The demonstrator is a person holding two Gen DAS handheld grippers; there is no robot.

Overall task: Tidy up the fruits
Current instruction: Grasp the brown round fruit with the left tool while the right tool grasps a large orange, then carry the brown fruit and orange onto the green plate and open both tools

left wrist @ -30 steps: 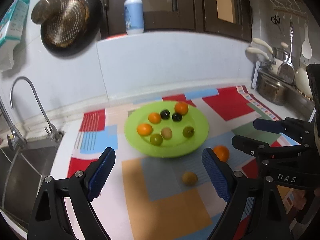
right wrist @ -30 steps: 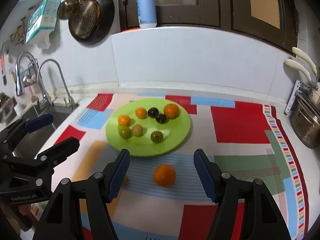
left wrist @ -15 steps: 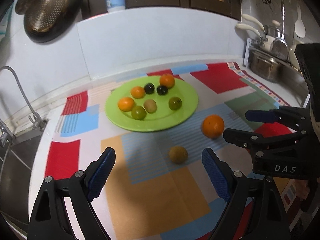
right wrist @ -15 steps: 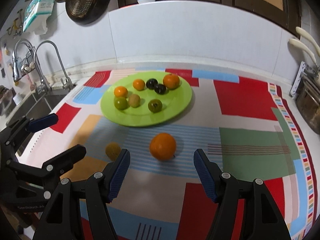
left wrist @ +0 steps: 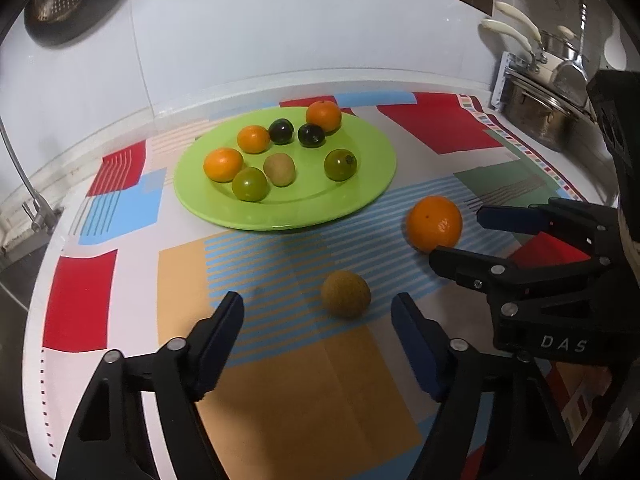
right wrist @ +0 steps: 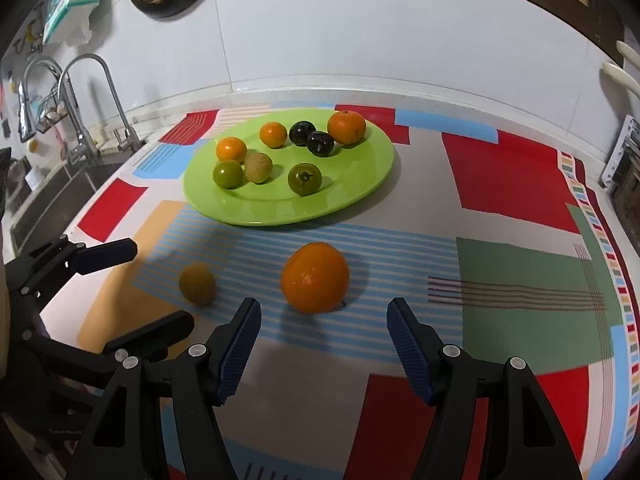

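A green plate (left wrist: 372,184) (right wrist: 360,184) at the back of the patterned mat holds several small fruits: orange, green, dark and one brown. On the mat in front of it lie a large orange (left wrist: 434,223) (right wrist: 315,277) and a small brown fruit (left wrist: 345,293) (right wrist: 197,283). My left gripper (left wrist: 318,320) hovers just short of the brown fruit; its jaws are closing with nothing between them. My right gripper (right wrist: 323,322) stands open just short of the orange, not touching it. Each gripper also shows in the other's view: the right gripper (left wrist: 464,236) and the left gripper (right wrist: 156,288).
A sink with taps (right wrist: 72,92) lies left of the mat. Pots and utensils (left wrist: 536,92) stand at the right. A white backsplash (right wrist: 360,36) runs behind the plate, with a pan (left wrist: 60,8) hanging on it.
Both grippers have come down and forward toward the mat, so the orange and the brown fruit look larger and nearer. The left jaws have narrowed.
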